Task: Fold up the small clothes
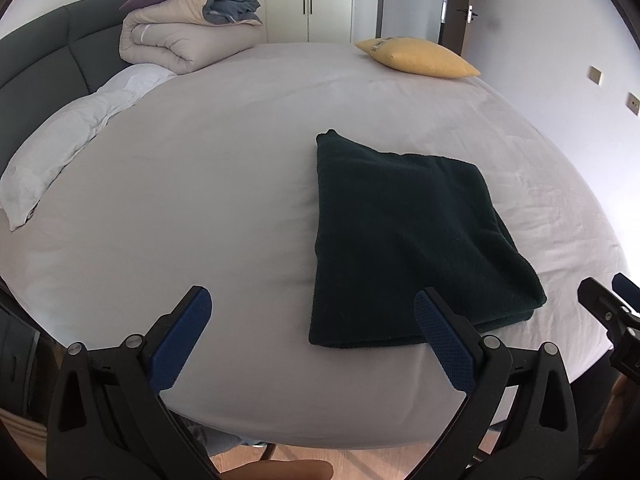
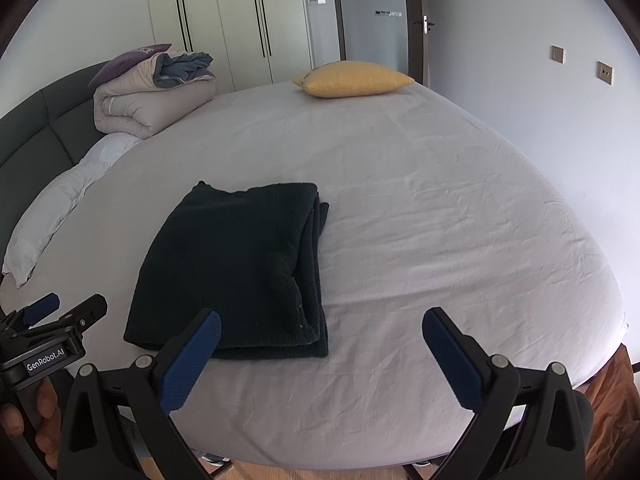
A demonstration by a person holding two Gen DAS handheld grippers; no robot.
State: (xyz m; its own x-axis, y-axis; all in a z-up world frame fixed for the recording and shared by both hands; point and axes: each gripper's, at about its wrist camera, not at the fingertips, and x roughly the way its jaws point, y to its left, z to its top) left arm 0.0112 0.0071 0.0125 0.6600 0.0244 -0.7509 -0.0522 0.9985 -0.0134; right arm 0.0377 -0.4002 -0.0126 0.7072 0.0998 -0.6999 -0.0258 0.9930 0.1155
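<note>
Both the left gripper (image 1: 312, 316) and right gripper (image 2: 322, 334) hovered wide apart and empty before the dark folded garment (image 2: 236, 268), seemingly thick, soft, best pinched at its layered near edge.

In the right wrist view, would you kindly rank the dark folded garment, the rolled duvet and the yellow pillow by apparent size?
1. Dark folded garment, largest, though it lies nearest the camera.
2. Rolled duvet.
3. Yellow pillow, smallest, but farthest away, so its true size is unsure.

You're in a home bedroom: a bed (image 2: 400, 208) with padded headboard (image 2: 36, 128), folded duvet (image 2: 148, 100), and wardrobe doors (image 2: 240, 20).
</note>
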